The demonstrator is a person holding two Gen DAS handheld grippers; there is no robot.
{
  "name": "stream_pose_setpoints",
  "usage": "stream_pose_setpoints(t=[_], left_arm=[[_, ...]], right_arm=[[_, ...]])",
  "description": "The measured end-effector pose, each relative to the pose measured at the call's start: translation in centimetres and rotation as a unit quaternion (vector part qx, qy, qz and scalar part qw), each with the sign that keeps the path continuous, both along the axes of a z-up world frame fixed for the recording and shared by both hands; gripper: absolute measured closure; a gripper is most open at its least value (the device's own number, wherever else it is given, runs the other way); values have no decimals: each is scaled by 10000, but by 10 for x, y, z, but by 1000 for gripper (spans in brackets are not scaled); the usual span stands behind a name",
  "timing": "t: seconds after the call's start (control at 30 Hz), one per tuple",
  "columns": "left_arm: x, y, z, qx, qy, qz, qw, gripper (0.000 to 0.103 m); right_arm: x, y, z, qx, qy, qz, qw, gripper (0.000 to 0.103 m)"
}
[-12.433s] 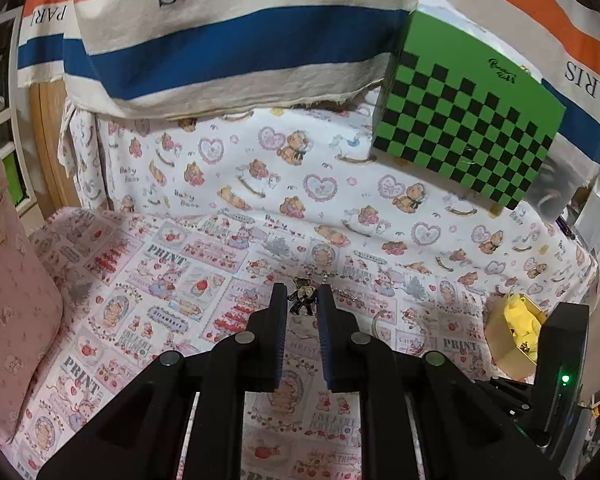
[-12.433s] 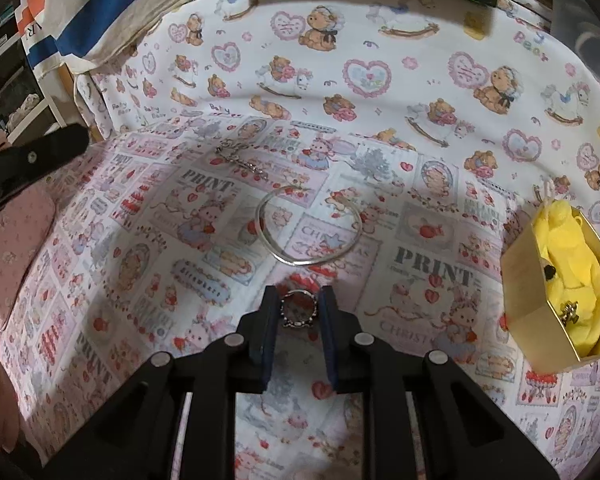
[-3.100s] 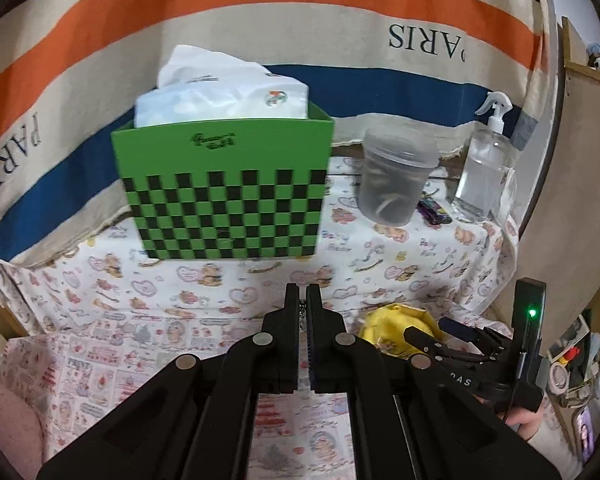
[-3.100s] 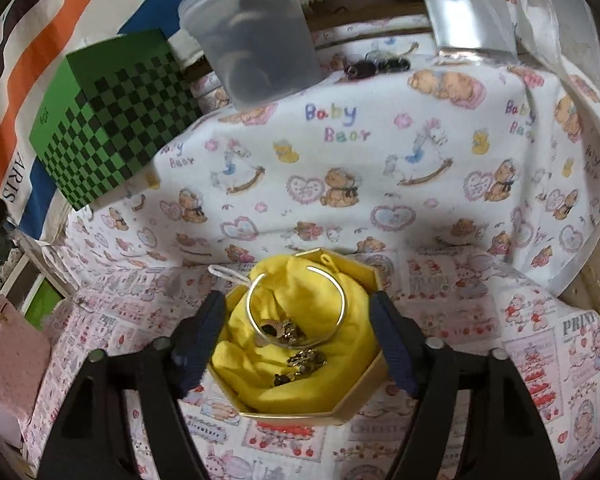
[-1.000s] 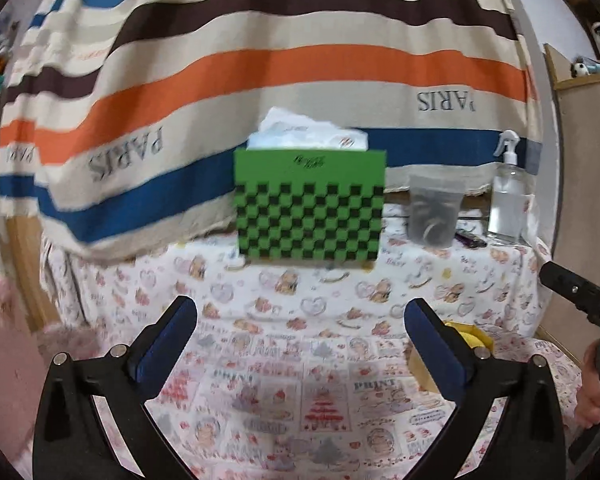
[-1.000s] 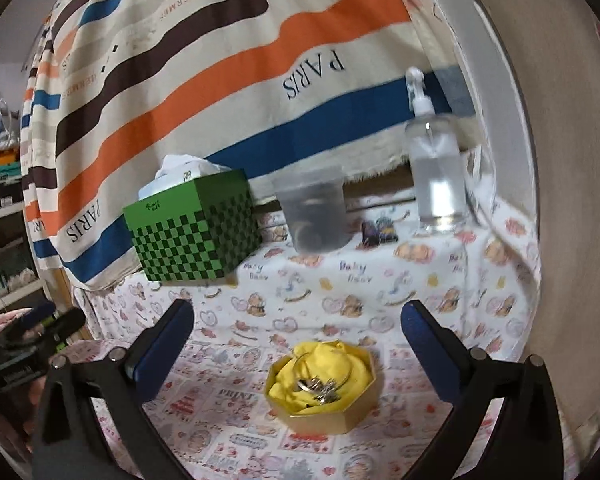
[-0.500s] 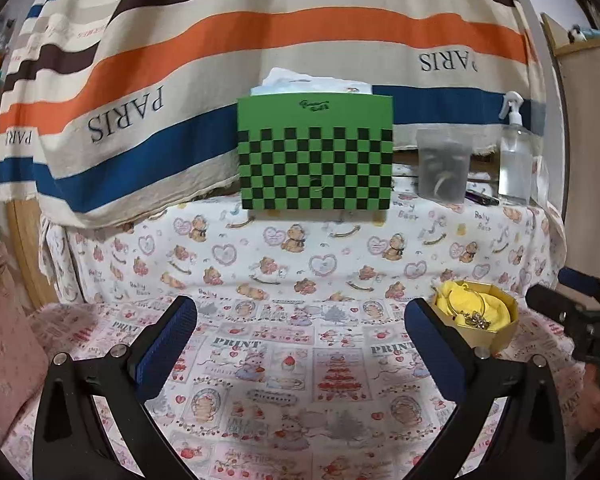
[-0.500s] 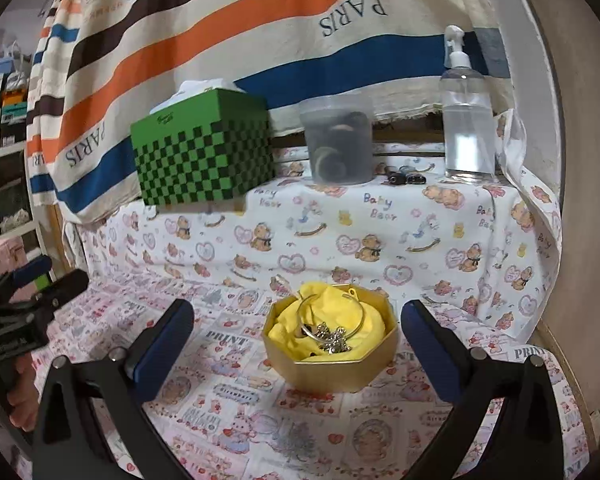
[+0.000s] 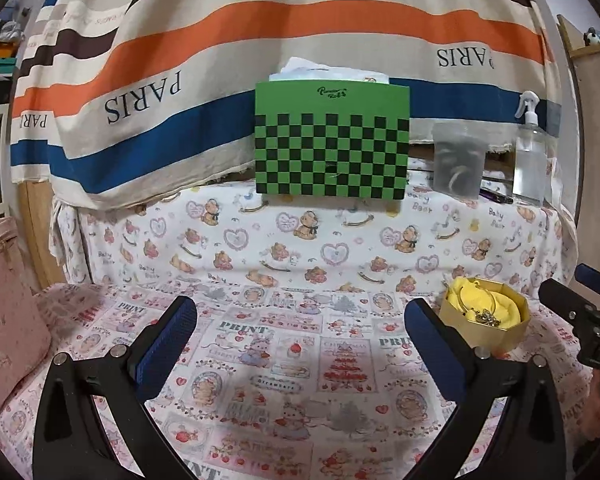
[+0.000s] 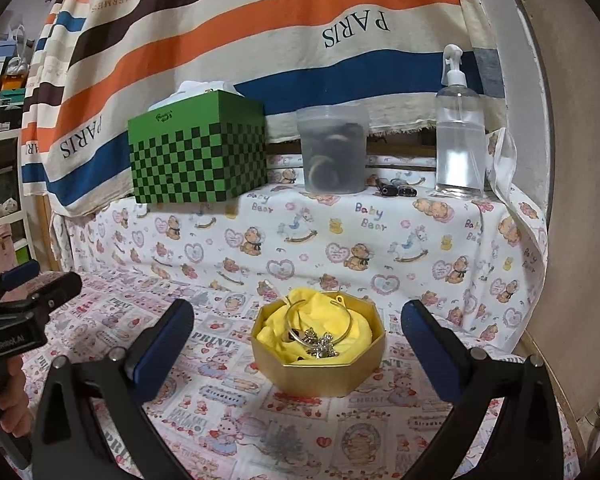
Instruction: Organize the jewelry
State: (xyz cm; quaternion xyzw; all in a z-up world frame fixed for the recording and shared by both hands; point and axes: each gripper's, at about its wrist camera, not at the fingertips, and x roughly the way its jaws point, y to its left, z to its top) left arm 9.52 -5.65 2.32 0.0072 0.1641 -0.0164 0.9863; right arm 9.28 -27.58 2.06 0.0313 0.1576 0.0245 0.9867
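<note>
A gold octagonal box [image 10: 320, 374] lined with yellow cloth stands on the printed cloth, holding a silver bangle [image 10: 320, 316] and small charms [image 10: 320, 344]. It also shows at the right of the left wrist view [image 9: 482, 330]. My right gripper [image 10: 298, 352] is wide open and empty, its fingers either side of the box and nearer the camera. My left gripper [image 9: 300, 350] is wide open and empty over the bare cloth, left of the box. The right gripper's body shows at the right edge of the left wrist view [image 9: 580, 316].
A green checkered tissue box [image 9: 332, 140], a cloudy plastic tub [image 9: 458, 164] and a clear spray bottle [image 9: 532, 156] stand on the raised shelf behind. A striped PARIS cloth [image 9: 260, 40] hangs behind. A pink cushion [image 9: 4, 312] lies at the left.
Both grippers have drawn slightly closer to the table and stay wide open. The jewelry lies in the box as before.
</note>
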Motion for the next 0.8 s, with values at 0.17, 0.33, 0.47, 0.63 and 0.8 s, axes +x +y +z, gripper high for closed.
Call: stream_pose_setpoints(t=[0.17, 0.33, 0.47, 0.63, 0.8], left_arm=[[-3, 2, 2, -14, -83, 96, 9999, 0], [-1, 6, 1, -83, -45, 173, 9998, 0], [-1, 4, 1, -38, -49, 155, 9999, 0], [-1, 5, 1, -50, -13, 159, 9999, 0], [-1, 2, 1, 16, -13, 132, 9999, 0]], right_arm=[[0, -1, 0, -5, 1, -56, 10000, 0], [-1, 1, 0, -72, -37, -61, 9999, 0], [-1, 2, 0, -102, -39, -59, 9999, 0], [0, 1, 0, -78, -18, -81, 9999, 0], [-1, 2, 0, -107, -37, -82, 9999, 0]])
